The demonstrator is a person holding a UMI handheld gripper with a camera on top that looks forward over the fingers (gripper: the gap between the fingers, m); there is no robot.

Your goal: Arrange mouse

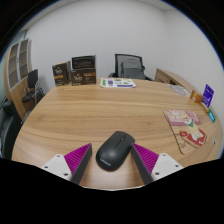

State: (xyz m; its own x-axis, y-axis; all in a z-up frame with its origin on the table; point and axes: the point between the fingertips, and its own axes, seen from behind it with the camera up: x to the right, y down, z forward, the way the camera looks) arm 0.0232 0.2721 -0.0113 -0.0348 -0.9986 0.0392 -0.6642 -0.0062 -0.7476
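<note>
A black computer mouse (114, 150) lies on the round wooden table (100, 112), near its front edge. It is turned a little, with its front end pointing away and to the right. My gripper (112, 148) is open, and the mouse rests on the table between the two fingers. The left pad (78, 157) and the right pad (147, 156) stand close at either side of it. I cannot tell whether either pad touches it.
An open magazine (186, 122) lies at the table's right edge, with a blue stand-up card (208, 95) beyond it. Papers (117, 83) lie at the far side. Office chairs (128, 66) and dark boxes (75, 71) stand behind the table, and shelves (17, 65) at left.
</note>
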